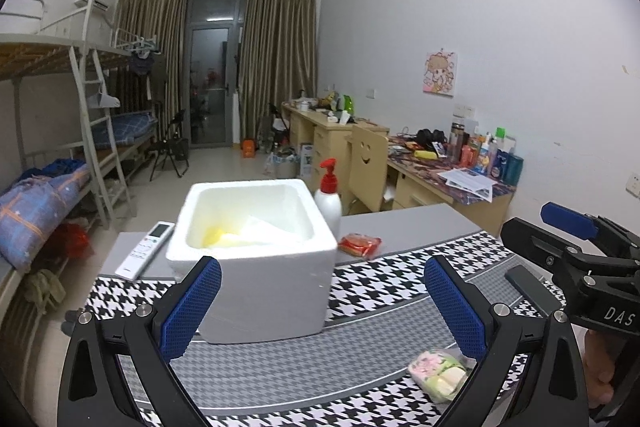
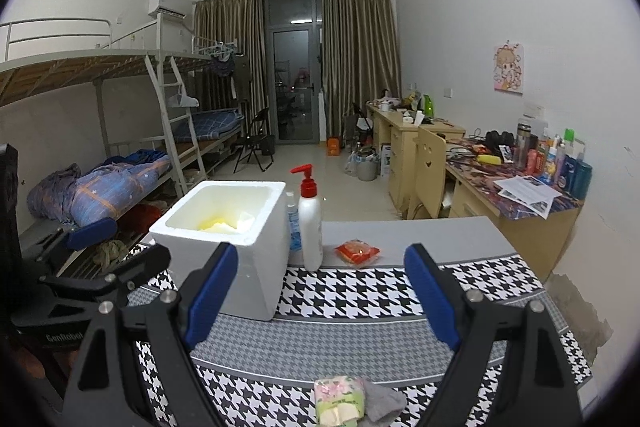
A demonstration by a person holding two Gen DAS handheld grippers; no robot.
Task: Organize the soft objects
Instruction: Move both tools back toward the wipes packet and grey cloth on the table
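A white foam box (image 1: 256,259) (image 2: 224,247) stands on the houndstooth cloth; something yellow and white lies inside. A pink-green tissue pack (image 1: 440,373) (image 2: 340,401) lies near the front edge, with a grey cloth (image 2: 384,401) beside it. A red snack packet (image 1: 359,245) (image 2: 357,252) lies behind on the grey table. My left gripper (image 1: 320,299) is open and empty, just in front of the box. My right gripper (image 2: 320,291) is open and empty above the cloth; it also shows at the left wrist view's right edge (image 1: 576,247).
A white pump bottle with red top (image 1: 328,199) (image 2: 310,219) stands right of the box, a small clear bottle (image 2: 293,223) behind it. A white remote (image 1: 146,249) lies left of the box. Bunk beds are left; cluttered desks (image 2: 520,179) are right.
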